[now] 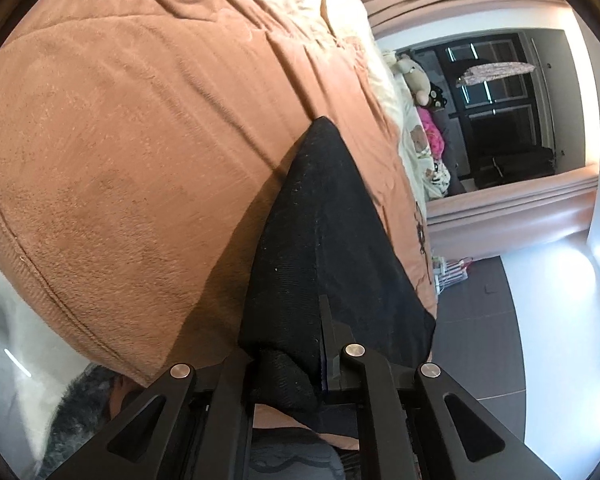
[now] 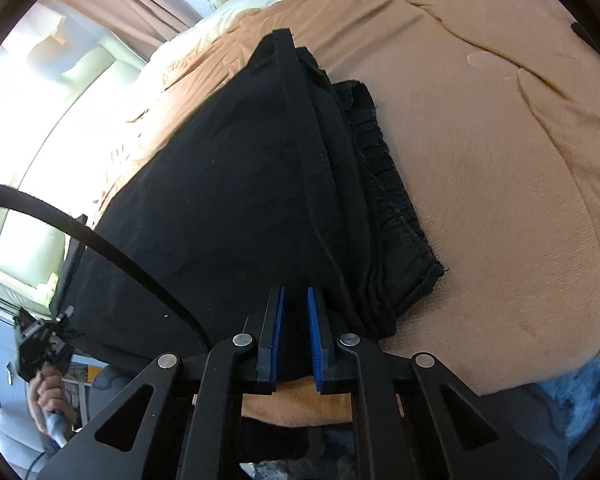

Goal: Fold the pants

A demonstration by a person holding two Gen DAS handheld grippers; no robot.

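- Black knit fabric pants spread on a salmon fleece blanket, elastic waistband at the right.
- Left gripper clamped on a raised black pants fold.
- Right gripper pinching the near pants edge between blue pads.

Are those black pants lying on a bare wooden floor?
No, the black pants lie on an orange-brown blanket spread over a bed, seen plainly in the right wrist view.

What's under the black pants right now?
The black pants lie on the peach blanket, with the elastic waistband beneath the folded upper layer. Both grippers pinch the near edge. What's under the blanket is covered.
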